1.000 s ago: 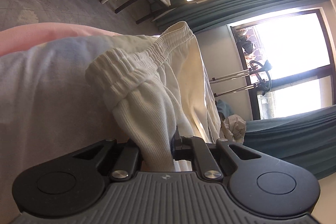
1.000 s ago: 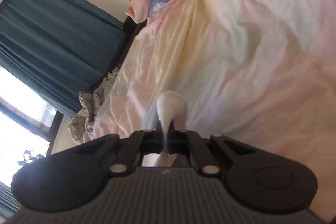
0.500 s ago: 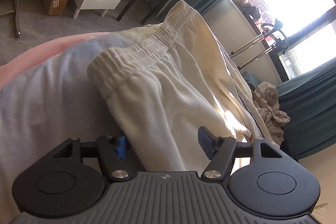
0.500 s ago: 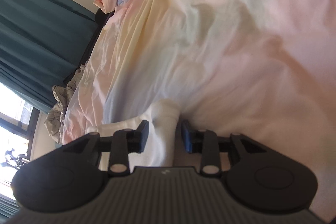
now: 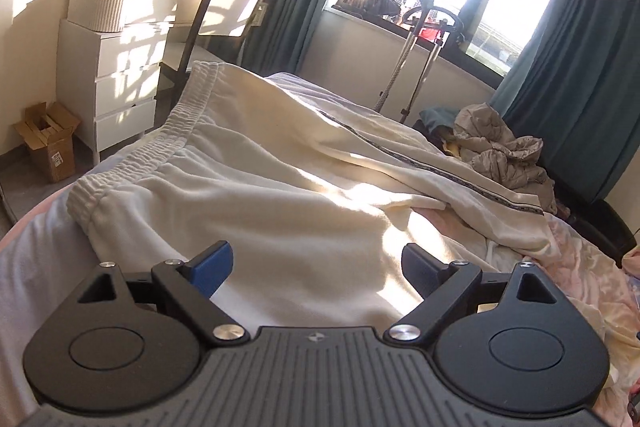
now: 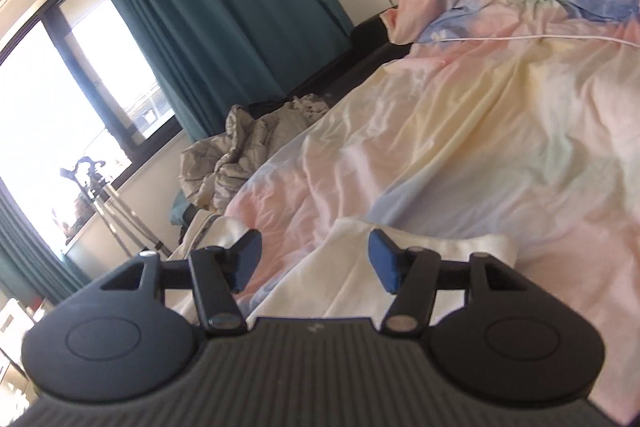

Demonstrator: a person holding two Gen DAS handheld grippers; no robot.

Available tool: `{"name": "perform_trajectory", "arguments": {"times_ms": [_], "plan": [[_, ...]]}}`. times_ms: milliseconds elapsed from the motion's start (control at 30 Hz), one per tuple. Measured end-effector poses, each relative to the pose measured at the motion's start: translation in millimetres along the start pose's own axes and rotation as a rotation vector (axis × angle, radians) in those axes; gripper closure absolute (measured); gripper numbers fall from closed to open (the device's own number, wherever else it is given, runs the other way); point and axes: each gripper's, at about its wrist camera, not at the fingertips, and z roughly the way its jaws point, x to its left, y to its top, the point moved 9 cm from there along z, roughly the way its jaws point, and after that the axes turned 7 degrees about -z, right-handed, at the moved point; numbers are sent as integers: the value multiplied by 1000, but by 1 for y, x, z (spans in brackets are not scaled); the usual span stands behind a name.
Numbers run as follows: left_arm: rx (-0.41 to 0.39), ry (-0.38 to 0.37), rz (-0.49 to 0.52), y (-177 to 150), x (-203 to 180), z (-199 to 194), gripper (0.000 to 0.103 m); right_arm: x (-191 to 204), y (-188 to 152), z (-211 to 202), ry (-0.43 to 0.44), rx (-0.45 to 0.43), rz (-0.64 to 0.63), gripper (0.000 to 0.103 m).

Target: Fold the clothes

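Cream sweatpants point(image 5: 280, 187) with an elastic waistband and a dark side stripe lie spread on the pastel bedsheet point(image 6: 480, 147). My left gripper point(image 5: 316, 269) is open and empty, just above the pants near the waistband. My right gripper point(image 6: 314, 263) is open and empty, over a cream end of the pants point(image 6: 360, 267) that lies flat on the sheet.
A white chest of drawers point(image 5: 108, 79) and a chair point(image 5: 224, 11) stand beyond the bed's left edge, with a cardboard box point(image 5: 48, 143) on the floor. A crumpled grey garment point(image 5: 500, 147) lies by the teal curtains point(image 6: 220, 19). A white cable point(image 6: 520, 39) crosses the sheet.
Both grippers opened and let go of the cream pants, then lifted and tilted up. The pants now lie flat on the bed.
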Motion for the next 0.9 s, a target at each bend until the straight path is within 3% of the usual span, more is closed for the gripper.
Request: {"name": "perform_trajectory", "arguments": {"times_ms": [200,367,500,600,667,767,900], "plan": [[24,-66,113,-23,-81,53,10,64,-30,13,222,138,-103,42],[44,-70,212,-54,-123,105,10,88,-61,44,321,250,-60,42],[64,-25,243,-71,-122,138,10,91,-65,91,298,277,-16,42],[16,83,260,-71,-107,152,10,83,-62,138,252,286,6,42],[3,105,261,-67,-102,160,10,79,-60,170,207,293,-25,42],[45,121,254,-66,-99,178,10,81,-58,217,174,316,-85,42],[80,142,231,-65,-95,191,10,84,-51,275,157,324,-36,41]]}}
